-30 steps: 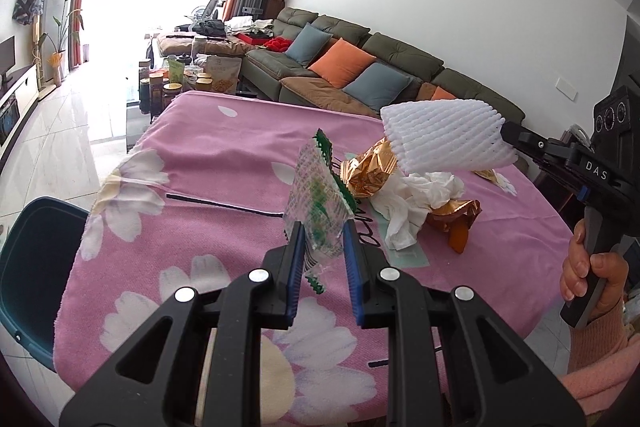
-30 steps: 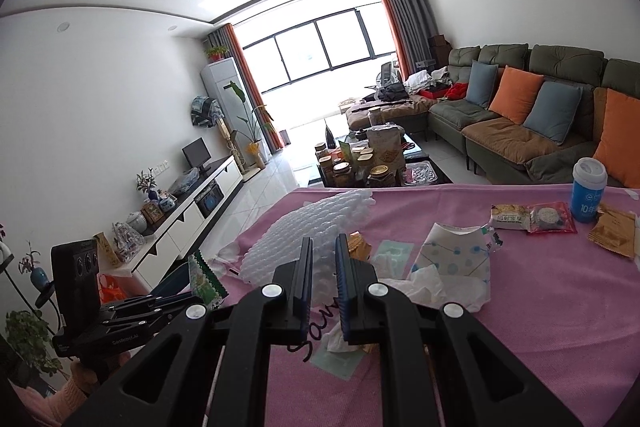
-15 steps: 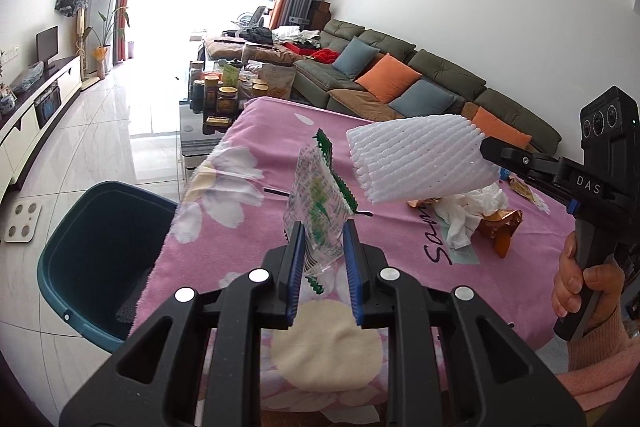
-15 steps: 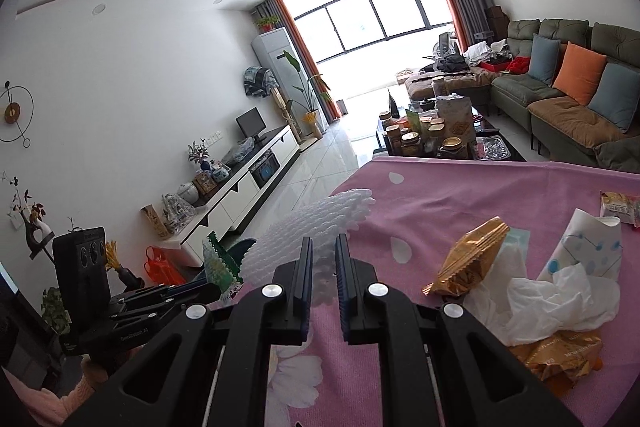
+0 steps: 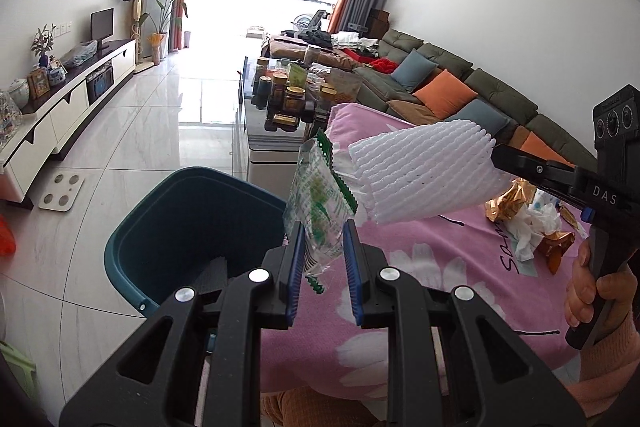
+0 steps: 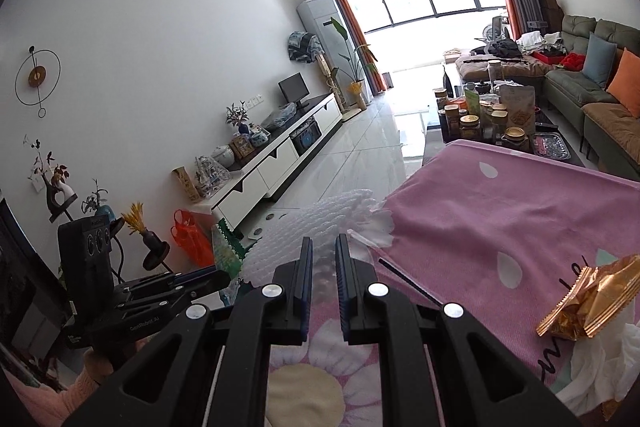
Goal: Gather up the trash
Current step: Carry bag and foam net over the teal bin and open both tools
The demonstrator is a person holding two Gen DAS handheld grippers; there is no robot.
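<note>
My left gripper (image 5: 322, 241) is shut on a clear plastic wrapper with green print (image 5: 318, 195), held upright near the table's left edge, beside the rim of a dark teal bin (image 5: 160, 227) on the floor. My right gripper (image 6: 323, 259) is shut on a white foam fruit net (image 6: 320, 223), which shows in the left wrist view as a ribbed white sleeve (image 5: 424, 175) just right of the wrapper. A gold foil wrapper (image 6: 596, 299) and crumpled white tissue (image 6: 600, 363) lie on the pink flowered tablecloth (image 6: 500, 211).
A glass coffee table crowded with jars (image 5: 288, 95) stands beyond the pink table. A sofa with orange and blue cushions (image 5: 440, 87) lines the right wall, and a white TV cabinet (image 5: 68, 107) the left. A white scale (image 5: 62, 187) lies on the tiled floor.
Both grippers have swung left, from over the trash pile to the table's left edge, with wrapper and foam net still held. The teal bin has come into fuller view below the left gripper.
</note>
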